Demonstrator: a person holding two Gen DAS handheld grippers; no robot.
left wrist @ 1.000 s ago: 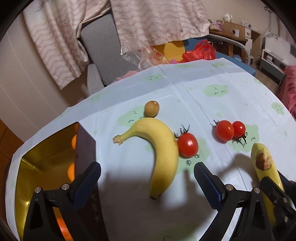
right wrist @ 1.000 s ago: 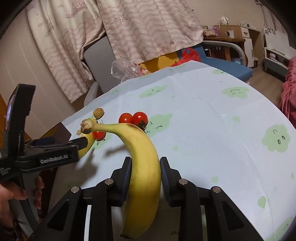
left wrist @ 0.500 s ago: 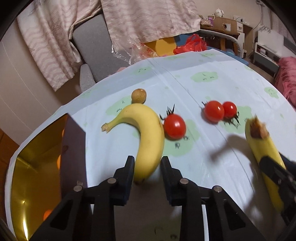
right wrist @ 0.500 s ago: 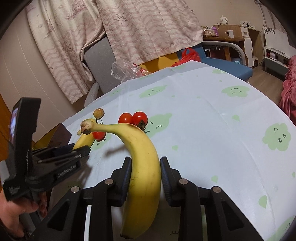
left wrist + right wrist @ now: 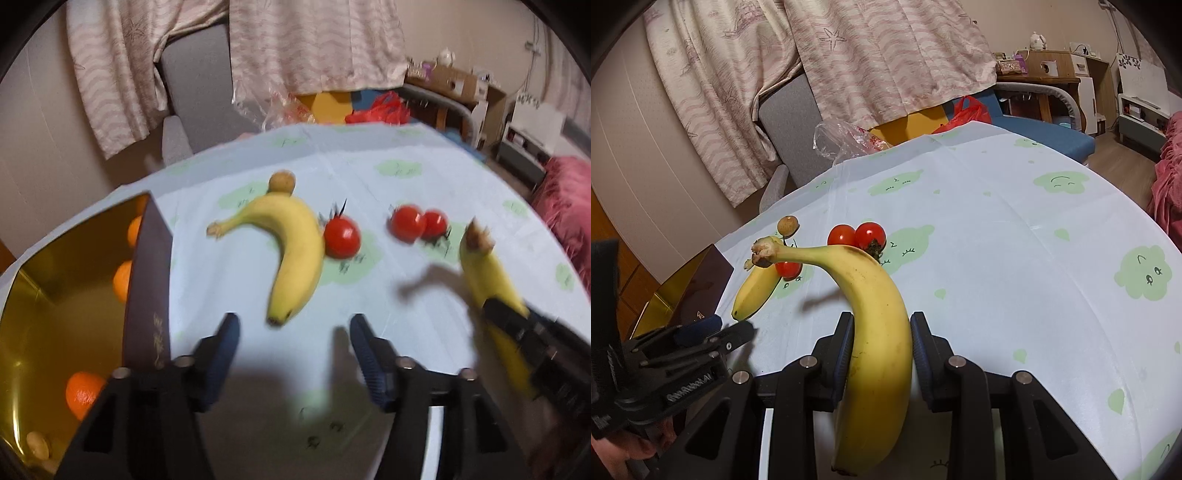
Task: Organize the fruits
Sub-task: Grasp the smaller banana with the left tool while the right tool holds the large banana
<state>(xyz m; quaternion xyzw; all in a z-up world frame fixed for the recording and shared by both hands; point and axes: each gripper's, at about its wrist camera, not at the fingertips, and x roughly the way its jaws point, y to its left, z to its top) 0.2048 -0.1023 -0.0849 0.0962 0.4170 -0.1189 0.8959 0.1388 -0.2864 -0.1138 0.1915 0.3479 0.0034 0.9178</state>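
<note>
The left gripper sits at the bottom of the frame, its jaws opening with nothing between them, just short of the tip of a banana lying on the counter. A small brown fruit touches the banana's upper curve; a tomato sits against its right side. Two more tomatoes lie further right. At lower right, the right gripper grips a second banana. A gold box at left holds oranges.

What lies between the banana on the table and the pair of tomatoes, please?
A single tomato, touching the banana on its side towards the pair; bare cloth separates it from them. The left wrist view shows this.
</note>
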